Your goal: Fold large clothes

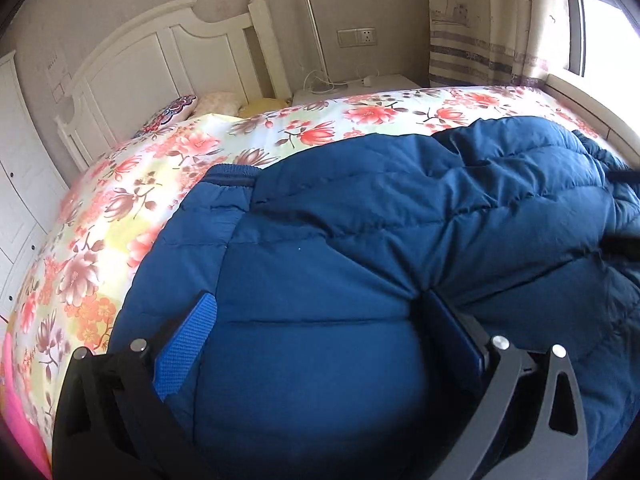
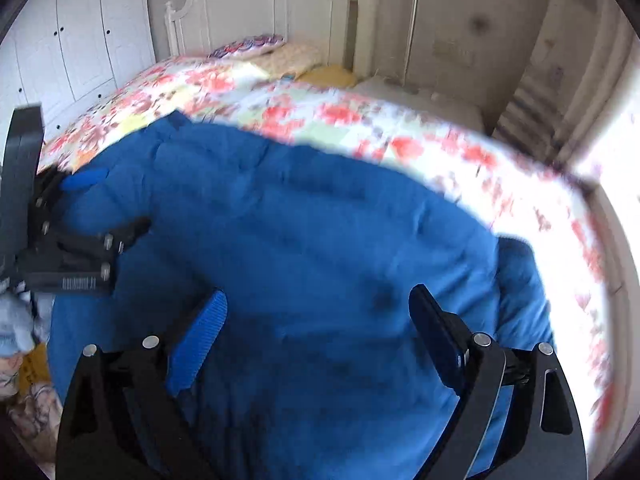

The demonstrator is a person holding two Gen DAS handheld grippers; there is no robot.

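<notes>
A large blue padded jacket [image 1: 380, 216] lies on the flowered bed cover [image 1: 120, 208]; it also fills the right wrist view [image 2: 304, 216]. My left gripper [image 1: 316, 312] has its fingers wide apart, and a thick fold of the jacket bulges between the pads. The left gripper also shows at the left edge of the right wrist view [image 2: 104, 208], resting on the jacket. My right gripper [image 2: 320, 308] is open above the jacket's middle, with nothing between its pads. The right wrist view is blurred.
A white headboard [image 1: 168, 56] and pillows [image 1: 216, 102] stand at the far end of the bed. A nightstand [image 1: 352, 88] with a lamp is beside it. White wardrobes [image 2: 72, 36] line the left wall. A curtained window [image 1: 600, 28] is on the right.
</notes>
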